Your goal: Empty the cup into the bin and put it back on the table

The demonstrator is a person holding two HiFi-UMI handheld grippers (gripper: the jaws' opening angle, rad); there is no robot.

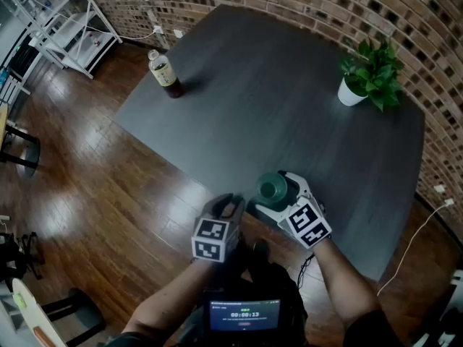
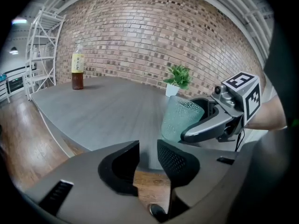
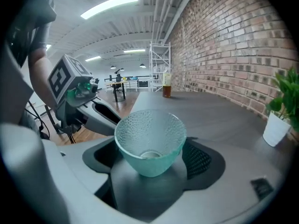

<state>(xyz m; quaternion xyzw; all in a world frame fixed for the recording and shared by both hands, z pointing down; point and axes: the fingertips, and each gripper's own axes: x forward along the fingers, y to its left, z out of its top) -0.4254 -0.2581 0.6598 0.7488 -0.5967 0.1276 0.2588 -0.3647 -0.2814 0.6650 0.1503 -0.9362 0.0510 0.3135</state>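
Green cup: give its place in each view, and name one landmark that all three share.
Head view: green cup low centre, at the table's near edge, between the right gripper's jaws.
Left gripper view: right of centre, on the table.
Right gripper view: dead centre, upright between that gripper's jaws.
Shared landmark: the brown bottle near a far table corner.

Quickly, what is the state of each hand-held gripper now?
Left hand-held gripper: slightly open, empty.
Right hand-held gripper: open around the textured green glass cup, apparently not squeezing it.
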